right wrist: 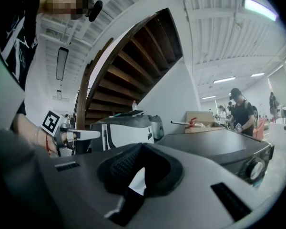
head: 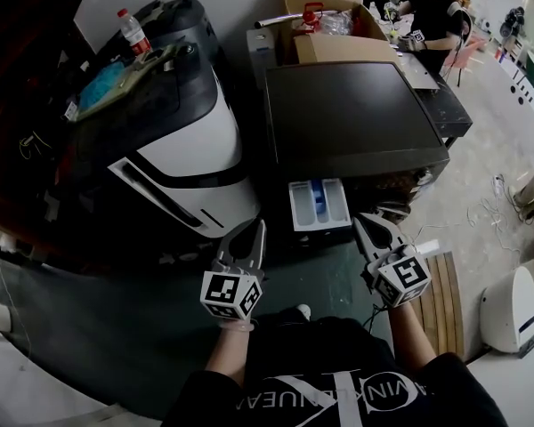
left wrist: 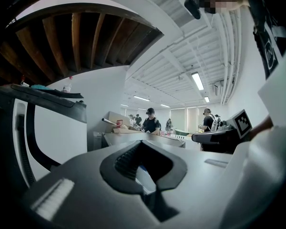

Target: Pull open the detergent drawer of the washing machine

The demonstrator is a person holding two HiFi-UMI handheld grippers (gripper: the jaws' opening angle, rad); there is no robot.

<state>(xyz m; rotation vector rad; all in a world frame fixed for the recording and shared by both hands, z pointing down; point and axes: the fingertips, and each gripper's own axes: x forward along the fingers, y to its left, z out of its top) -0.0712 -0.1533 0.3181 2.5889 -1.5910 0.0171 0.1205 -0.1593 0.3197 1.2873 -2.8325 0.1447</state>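
ahead of the left claw (head: 259,228) and right claw (head: 361,221) stood the washing machine (head: 351,114), dark flat top up, biggest thing in view. off to the left, beyond the left claw, was a white-and-black machine (head: 182,154) w/ clutter piled on its lid. past the washer's far edge, well away from both claws, sat an open cardboard box (head: 325,12), and further right a person (head: 436,20) in dark clothes stood at a bench. low on the right, outside the right claw, was a small white unit (head: 512,308) on the floor.

the detergent drawer (head: 319,205) stuck out of the washer's front, pulled open, white w/ a blue insert, lying between the two claws and closer to the right one. its near right corner was just beside the right claw's tip; contact couldn't be made out.

both claws pointed level toward the washer, marker cubes at the back. left claw's jaws were pressed fully together w/ nothing between them. right claw's jaws looked the same: tips met, nothing gripped.

smallest: a clear bottle (head: 133,32) w/ a red cap, upright on the white-and-black machine, far left of the left claw.
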